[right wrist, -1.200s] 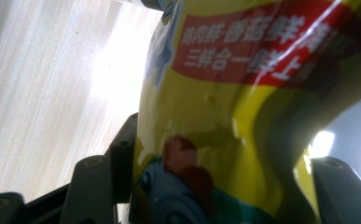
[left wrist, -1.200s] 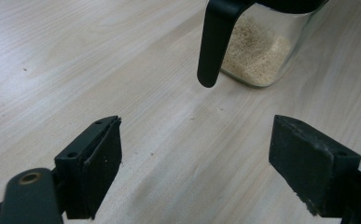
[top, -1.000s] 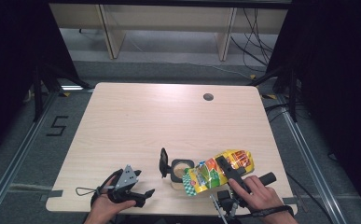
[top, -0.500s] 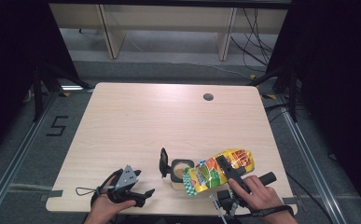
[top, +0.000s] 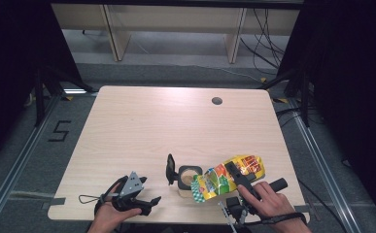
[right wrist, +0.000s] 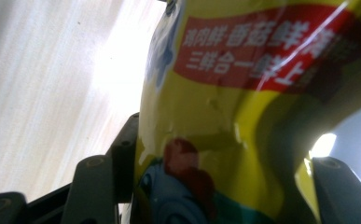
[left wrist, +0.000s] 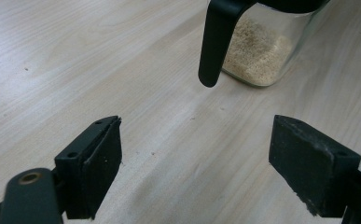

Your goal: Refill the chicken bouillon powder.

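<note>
Jar (top: 188, 176) lid (top: 169, 169) flipped open beside tilted bag (top: 227, 177), table (top: 176, 126) around.

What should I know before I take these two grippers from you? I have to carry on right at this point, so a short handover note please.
Right gripper: shut on the yellow seasoning bag, held tilted with its lower end over the jar.
Left gripper: open, nothing between its fingers, resting on the table to the left of the jar.
The jar stands open near the table's front edge, its black hinged lid flipped up; pale granules cover its bottom.
Done: bag brought over the jar.
Left, probably: finish pouring, put the bag down, close the lid.
</note>
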A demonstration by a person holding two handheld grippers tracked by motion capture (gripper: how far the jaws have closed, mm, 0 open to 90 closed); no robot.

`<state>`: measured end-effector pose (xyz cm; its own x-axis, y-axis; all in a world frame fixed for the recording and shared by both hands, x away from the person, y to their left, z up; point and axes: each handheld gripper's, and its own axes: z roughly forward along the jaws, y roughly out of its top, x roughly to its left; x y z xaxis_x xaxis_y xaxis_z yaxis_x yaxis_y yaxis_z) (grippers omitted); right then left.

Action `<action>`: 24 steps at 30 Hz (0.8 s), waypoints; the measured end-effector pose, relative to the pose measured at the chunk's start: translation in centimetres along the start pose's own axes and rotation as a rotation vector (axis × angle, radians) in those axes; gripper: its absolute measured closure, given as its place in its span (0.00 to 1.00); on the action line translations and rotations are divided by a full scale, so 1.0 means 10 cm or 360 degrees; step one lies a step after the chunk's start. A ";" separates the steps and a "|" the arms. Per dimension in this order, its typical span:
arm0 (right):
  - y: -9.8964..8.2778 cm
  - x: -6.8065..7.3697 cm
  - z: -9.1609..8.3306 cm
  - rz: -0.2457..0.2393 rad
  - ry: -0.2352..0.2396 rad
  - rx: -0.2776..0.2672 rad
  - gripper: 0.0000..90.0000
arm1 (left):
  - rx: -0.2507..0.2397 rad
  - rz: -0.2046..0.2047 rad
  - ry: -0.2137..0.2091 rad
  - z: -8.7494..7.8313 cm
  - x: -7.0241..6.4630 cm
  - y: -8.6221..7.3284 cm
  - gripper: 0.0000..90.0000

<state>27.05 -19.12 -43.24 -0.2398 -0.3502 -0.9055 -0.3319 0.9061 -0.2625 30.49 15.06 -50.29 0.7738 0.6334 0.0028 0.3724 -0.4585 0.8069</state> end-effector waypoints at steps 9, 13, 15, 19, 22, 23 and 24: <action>0.01 -0.14 0.04 -0.0014 0.0077 -0.0033 0.48 | -0.0006 -0.0055 0.0007 0.01 -0.02 -0.01 0.19; 0.04 -0.17 0.06 -0.0052 0.0083 -0.0058 0.48 | -0.0012 -0.0052 0.0005 0.00 -0.02 0.00 0.19; 0.05 -0.18 0.05 -0.0064 0.0132 -0.0028 0.48 | -0.0001 -0.0023 0.0011 -0.01 -0.01 0.00 0.19; 0.05 -0.16 0.04 -0.0032 0.0111 -0.0025 0.48 | 0.0007 -0.0002 0.0008 0.00 0.00 0.00 0.19; 0.05 -0.17 0.06 -0.0061 0.0087 -0.0056 0.48 | 0.0008 0.0004 0.0008 -0.01 0.00 0.00 0.19; 0.04 -0.14 0.07 -0.0007 0.0081 -0.0068 0.48 | -0.0002 -0.0008 0.0003 0.00 0.00 0.00 0.19; 0.04 -0.14 0.07 -0.0007 0.0081 -0.0068 0.48 | -0.0002 -0.0008 0.0003 0.00 0.00 0.00 0.19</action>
<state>27.86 -18.08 -42.27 -0.2837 -0.3668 -0.8860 -0.3713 0.8939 -0.2512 30.46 15.07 -50.25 0.7710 0.6369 0.0002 0.3754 -0.4547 0.8077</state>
